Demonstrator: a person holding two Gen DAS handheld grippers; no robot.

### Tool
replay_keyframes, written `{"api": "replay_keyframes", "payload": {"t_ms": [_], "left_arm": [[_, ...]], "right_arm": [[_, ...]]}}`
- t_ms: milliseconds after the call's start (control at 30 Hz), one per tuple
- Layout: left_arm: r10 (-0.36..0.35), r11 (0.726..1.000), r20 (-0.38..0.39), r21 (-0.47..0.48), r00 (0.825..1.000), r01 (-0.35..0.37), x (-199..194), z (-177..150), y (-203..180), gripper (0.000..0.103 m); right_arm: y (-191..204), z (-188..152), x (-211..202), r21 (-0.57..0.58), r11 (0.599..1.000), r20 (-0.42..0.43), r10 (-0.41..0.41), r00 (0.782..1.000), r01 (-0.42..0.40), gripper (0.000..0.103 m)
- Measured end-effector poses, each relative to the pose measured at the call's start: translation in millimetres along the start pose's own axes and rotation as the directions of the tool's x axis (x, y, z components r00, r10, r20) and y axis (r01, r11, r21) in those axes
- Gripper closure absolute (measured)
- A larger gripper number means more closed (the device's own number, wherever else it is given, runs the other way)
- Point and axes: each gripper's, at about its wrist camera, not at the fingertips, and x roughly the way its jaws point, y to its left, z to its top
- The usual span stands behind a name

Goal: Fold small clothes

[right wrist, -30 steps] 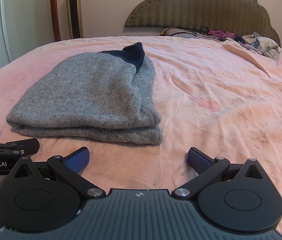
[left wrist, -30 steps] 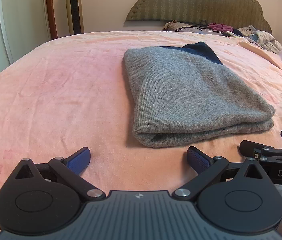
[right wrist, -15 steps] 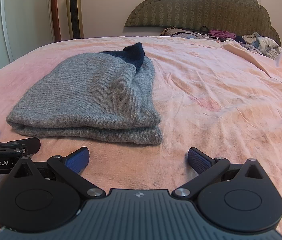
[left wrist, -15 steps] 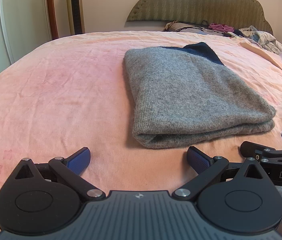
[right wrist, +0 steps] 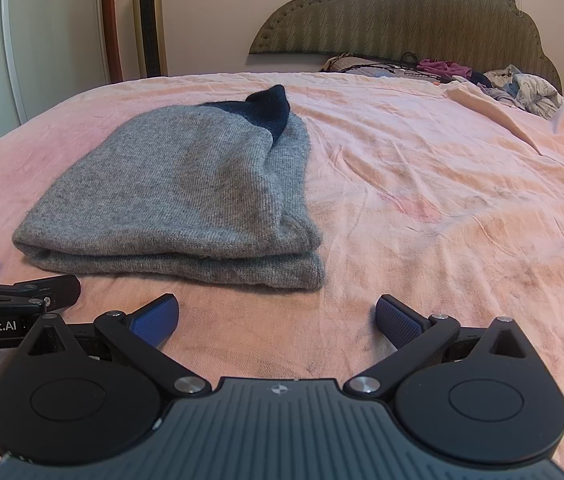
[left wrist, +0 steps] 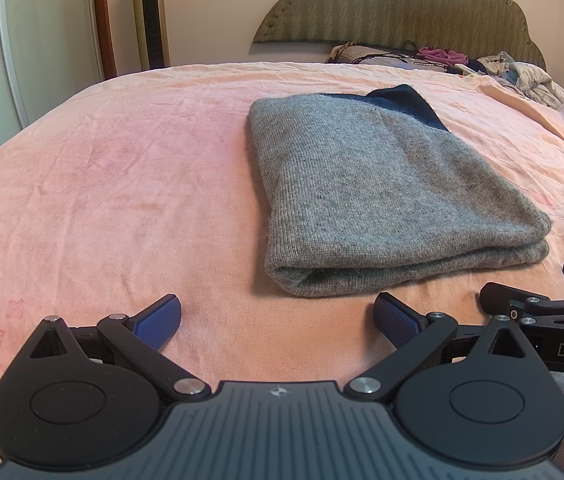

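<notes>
A folded grey sweater (left wrist: pixel 382 196) lies flat on a pink bedspread (left wrist: pixel 122 184), its thick folded edge facing the two grippers and a dark blue part (right wrist: pixel 266 110) showing at its far end. The left gripper (left wrist: pixel 278 316) hovers low over the bedspread just short of the sweater's near left corner, its blue-padded fingers (left wrist: pixel 160 320) spread wide and holding nothing. The right gripper (right wrist: pixel 278 316) sits beside it — its own fingers (right wrist: pixel 396 320) equally wide apart and empty — just off the sweater's near right corner. Each gripper appears at the edge of the other's view, the two close together and side by side. At the head of the bed, a pile of loose clothes (left wrist: pixel 494 66) rests against a scalloped olive headboard (left wrist: pixel 402 4) — well apart from the sweater. A gold tower fan (right wrist: pixel 148 20) stands by the wall to the left.
</notes>
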Motion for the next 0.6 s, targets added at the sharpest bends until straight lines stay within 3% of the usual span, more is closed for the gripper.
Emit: {"api": "replay_keyframes", "payload": {"t_ms": [600], "left_arm": [[0.002,1.000,0.000,0.000,1.000,-0.002,0.9,1.0,-0.3,0.000]], "right_arm": [[0.6,-0.1,0.1,0.000,1.000,0.000,0.000,1.000,0.000,0.000]]}}
